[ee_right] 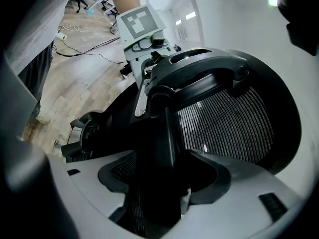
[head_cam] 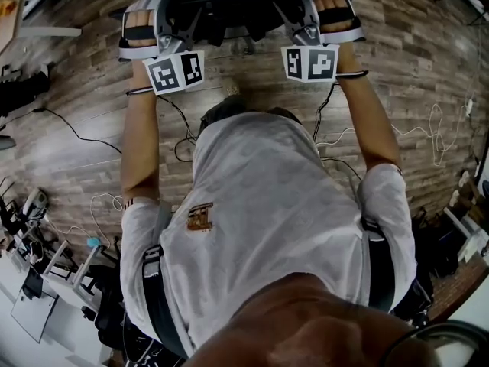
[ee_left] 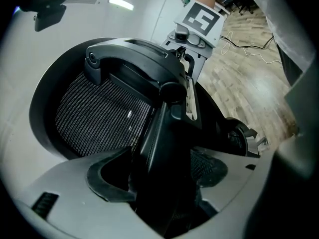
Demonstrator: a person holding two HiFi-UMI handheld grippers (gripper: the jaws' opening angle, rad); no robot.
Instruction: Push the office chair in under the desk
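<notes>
The black office chair (head_cam: 229,10) stands at the top of the head view, right in front of the person. My left gripper (head_cam: 164,29) and right gripper (head_cam: 313,21) hold it from either side at the same height. In the left gripper view, my left gripper (ee_left: 159,183) is shut on the black rim of the mesh backrest (ee_left: 99,116), and the right gripper's marker cube (ee_left: 199,21) shows beyond it. The right gripper view mirrors this: my right gripper (ee_right: 159,183) clamps the backrest rim beside the mesh (ee_right: 224,123), with the left gripper's cube (ee_right: 139,24) behind. I cannot make out the desk.
The floor is wood plank (head_cam: 412,60). Loose cables lie on it at the left (head_cam: 76,132) and the right (head_cam: 435,136). Stands and gear crowd the lower left (head_cam: 38,281), and more equipment sits at the right edge (head_cam: 462,235).
</notes>
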